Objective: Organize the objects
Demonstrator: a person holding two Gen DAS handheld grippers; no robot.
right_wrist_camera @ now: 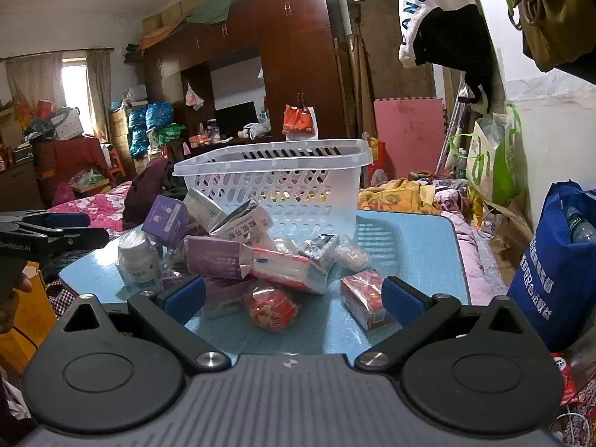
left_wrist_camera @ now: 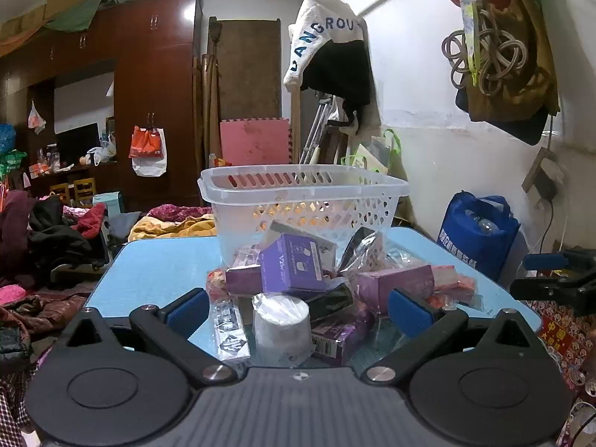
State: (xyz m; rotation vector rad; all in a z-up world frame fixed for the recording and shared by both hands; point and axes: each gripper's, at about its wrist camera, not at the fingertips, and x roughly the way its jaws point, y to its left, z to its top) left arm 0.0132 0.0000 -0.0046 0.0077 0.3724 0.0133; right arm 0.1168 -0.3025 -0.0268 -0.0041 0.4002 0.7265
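Observation:
A clear plastic basket (left_wrist_camera: 305,197) stands at the far side of the light blue table (left_wrist_camera: 156,268); it also shows in the right wrist view (right_wrist_camera: 275,182). In front of it lies a pile of packaged goods: a purple box (left_wrist_camera: 292,266), a white wrapped jar (left_wrist_camera: 281,320), a purple carton (right_wrist_camera: 216,257), a red round packet (right_wrist_camera: 272,307) and a red box (right_wrist_camera: 365,298). My left gripper (left_wrist_camera: 298,311) is open and empty, its fingers on either side of the white jar. My right gripper (right_wrist_camera: 294,296) is open and empty, just short of the red packet.
The other gripper shows at the right edge (left_wrist_camera: 555,279) of the left view and at the left edge (right_wrist_camera: 48,231) of the right view. A blue bag (right_wrist_camera: 558,260) stands right of the table. Beds with clothes and a dark wardrobe (left_wrist_camera: 156,93) lie beyond.

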